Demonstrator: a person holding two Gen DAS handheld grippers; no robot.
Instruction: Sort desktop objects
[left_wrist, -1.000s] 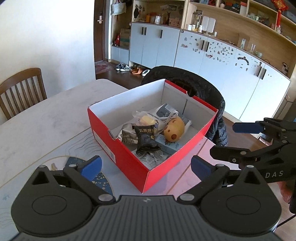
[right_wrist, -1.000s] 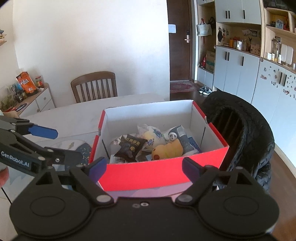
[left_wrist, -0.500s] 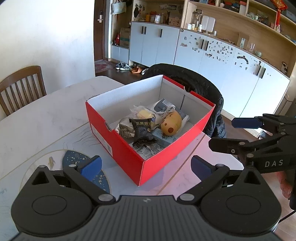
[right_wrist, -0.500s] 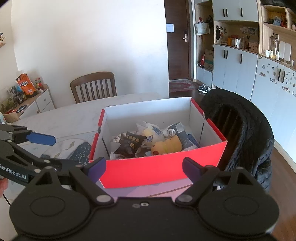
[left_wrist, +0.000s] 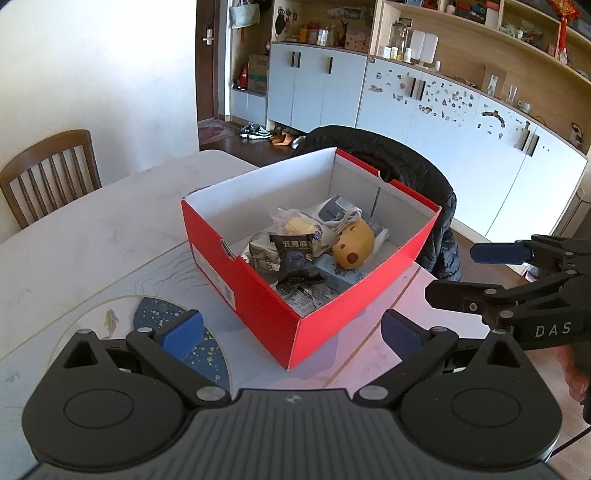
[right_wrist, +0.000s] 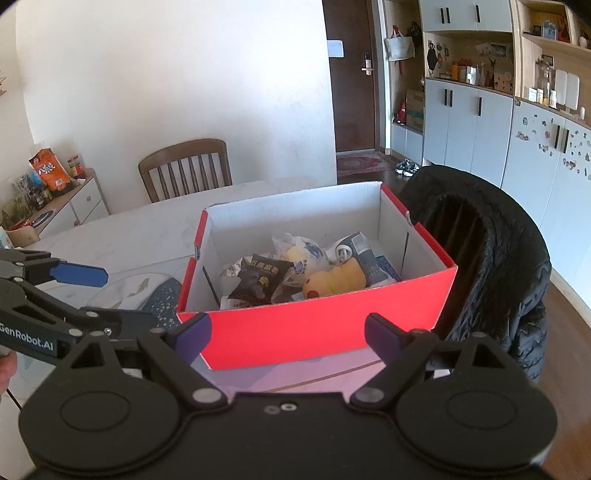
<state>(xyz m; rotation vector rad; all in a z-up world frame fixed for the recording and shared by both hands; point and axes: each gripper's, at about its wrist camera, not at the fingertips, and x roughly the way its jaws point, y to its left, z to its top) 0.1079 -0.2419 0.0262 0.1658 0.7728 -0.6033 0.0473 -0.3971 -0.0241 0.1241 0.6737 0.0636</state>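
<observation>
Both grippers hang over the near edge of a pale marble-look table (left_wrist: 92, 236), each with its jaws spread wide and nothing between them. From the left wrist view, the left gripper (left_wrist: 291, 332) points at the near corner of a red shoe box (left_wrist: 258, 295), and the right gripper (left_wrist: 480, 273) shows at the right edge of that view, apart from the box. From the right wrist view, the right gripper (right_wrist: 288, 332) faces the box's long red side (right_wrist: 314, 328), and the left gripper (right_wrist: 79, 280) reaches in from the left, just beside the box's left end.

Inside the open, white-lined box lie the sorted things: a black snack packet (left_wrist: 295, 258) with Chinese lettering, a yellow plush toy (left_wrist: 352, 245) to its right, a clear bag with a yellow item (left_wrist: 299, 225) behind them, and more wrappers and a flat pale-blue pack underneath.

A dark blue speckled mat (left_wrist: 162, 314) lies on the table left of the box. A black padded jacket (right_wrist: 491, 258) hangs over a chair to the box's right; a wooden chair (right_wrist: 186, 168) stands at the far side.
</observation>
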